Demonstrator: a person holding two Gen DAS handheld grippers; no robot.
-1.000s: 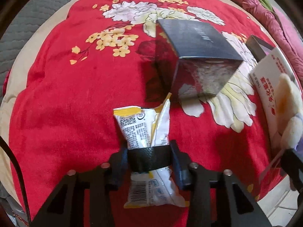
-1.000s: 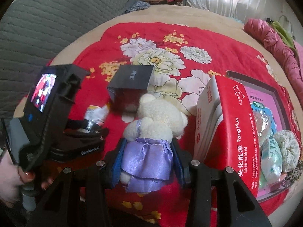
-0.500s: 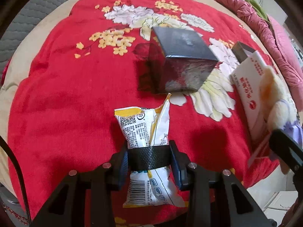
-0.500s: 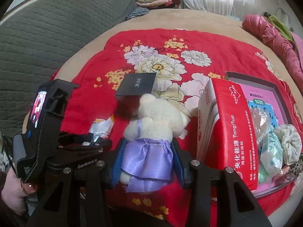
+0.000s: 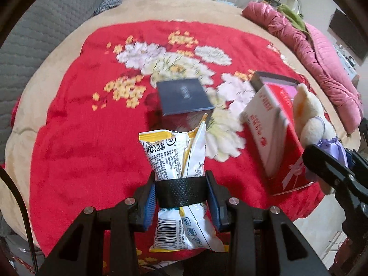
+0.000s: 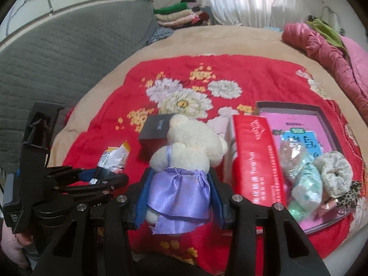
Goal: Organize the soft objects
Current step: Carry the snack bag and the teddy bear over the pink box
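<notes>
The left tongs (image 5: 181, 192) pinch a crinkly white-and-yellow snack packet (image 5: 177, 154) at its waist. The right tongs (image 6: 179, 195) clasp a fluffy cream teddy bear (image 6: 193, 145) by its satiny lilac skirt.

The left gripper (image 5: 181, 192) points steeply downward, its jaws clamped on a snack packet (image 5: 178, 161). The right gripper (image 6: 179, 193) tilts downward beside it, jaws pressed on a plush toy (image 6: 186, 158). A hand (image 6: 11, 243) grips the left handle.

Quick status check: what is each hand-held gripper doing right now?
Left hand-held gripper: shut on the yellow-and-white plastic snack packet.
Right hand-held gripper: shut on the cream plush bear in a purple satin skirt.
</notes>
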